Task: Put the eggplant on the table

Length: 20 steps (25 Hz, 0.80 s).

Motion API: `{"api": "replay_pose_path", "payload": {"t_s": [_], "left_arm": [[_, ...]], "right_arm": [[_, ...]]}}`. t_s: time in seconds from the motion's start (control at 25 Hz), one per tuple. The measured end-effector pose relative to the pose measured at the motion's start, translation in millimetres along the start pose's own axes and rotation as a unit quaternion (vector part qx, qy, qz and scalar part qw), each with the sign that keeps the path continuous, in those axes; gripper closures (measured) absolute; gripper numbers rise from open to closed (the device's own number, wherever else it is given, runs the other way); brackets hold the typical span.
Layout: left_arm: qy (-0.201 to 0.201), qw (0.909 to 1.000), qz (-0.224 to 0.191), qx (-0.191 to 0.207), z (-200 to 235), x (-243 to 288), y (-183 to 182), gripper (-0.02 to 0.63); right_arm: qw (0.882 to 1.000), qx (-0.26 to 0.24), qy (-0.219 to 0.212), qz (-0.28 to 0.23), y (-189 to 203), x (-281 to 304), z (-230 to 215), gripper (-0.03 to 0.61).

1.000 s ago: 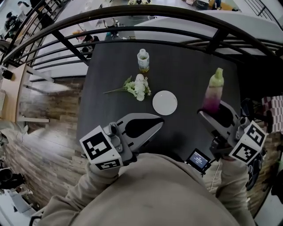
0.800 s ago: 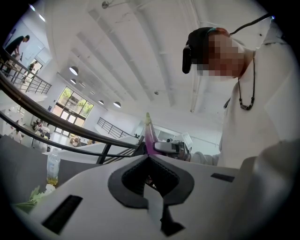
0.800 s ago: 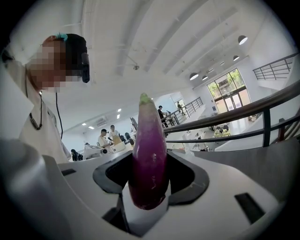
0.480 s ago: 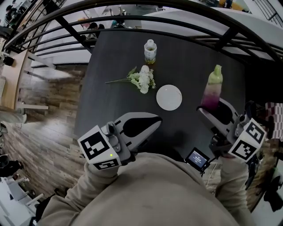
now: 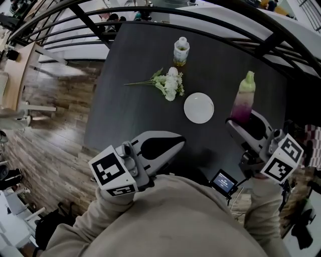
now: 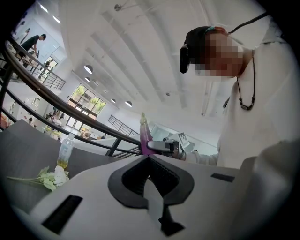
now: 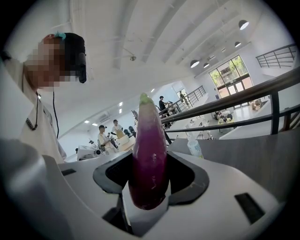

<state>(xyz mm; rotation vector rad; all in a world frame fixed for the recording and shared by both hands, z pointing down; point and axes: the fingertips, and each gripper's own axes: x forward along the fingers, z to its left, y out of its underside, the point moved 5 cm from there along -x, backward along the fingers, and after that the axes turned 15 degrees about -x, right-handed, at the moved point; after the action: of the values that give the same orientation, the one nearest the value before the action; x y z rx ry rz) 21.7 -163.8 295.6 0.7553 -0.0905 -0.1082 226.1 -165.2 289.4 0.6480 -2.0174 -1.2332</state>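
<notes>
The eggplant (image 5: pixel 244 98), purple with a pale green top, stands upright above the right side of the dark table (image 5: pixel 130 105). My right gripper (image 5: pixel 242 122) is shut on its lower end. In the right gripper view the eggplant (image 7: pixel 149 159) fills the gap between the jaws of that gripper (image 7: pixel 149 190) and points up. My left gripper (image 5: pixel 180 141) hovers over the table's near edge, shut with nothing in it. In the left gripper view its tips (image 6: pixel 150 158) meet, and the eggplant (image 6: pixel 145 136) shows beyond them.
On the table lie a white plate (image 5: pixel 198 108), a bunch of white flowers (image 5: pixel 168 84) and a small bottle (image 5: pixel 181 51) at the far side. A black railing (image 5: pixel 150 12) curves behind it. A small screen device (image 5: pixel 224 182) sits near my body.
The head view has shifted: plate, flowers and bottle slide right and slightly down in the picture. Both grippers keep nearly the same place, and the eggplant stays gripped upright.
</notes>
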Motion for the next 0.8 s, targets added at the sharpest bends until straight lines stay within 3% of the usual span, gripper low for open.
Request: {"api": "replay_pose_path", "payload": {"t_s": [0.36,0.8], "left_arm": [[-0.026,0.9994,-0.007,-0.024,20.9,-9.2,22.8,0.609],[-0.058,0.9969,-0.029,-0.045,17.0,-32.2,37.0,0.609]], "right_arm": [[0.999,0.008,-0.016,0.028,28.7,28.4,-22.5,0.351],[0.997,0.016,-0.029,0.073,59.1,49.1,-34.7,0.351]]}}
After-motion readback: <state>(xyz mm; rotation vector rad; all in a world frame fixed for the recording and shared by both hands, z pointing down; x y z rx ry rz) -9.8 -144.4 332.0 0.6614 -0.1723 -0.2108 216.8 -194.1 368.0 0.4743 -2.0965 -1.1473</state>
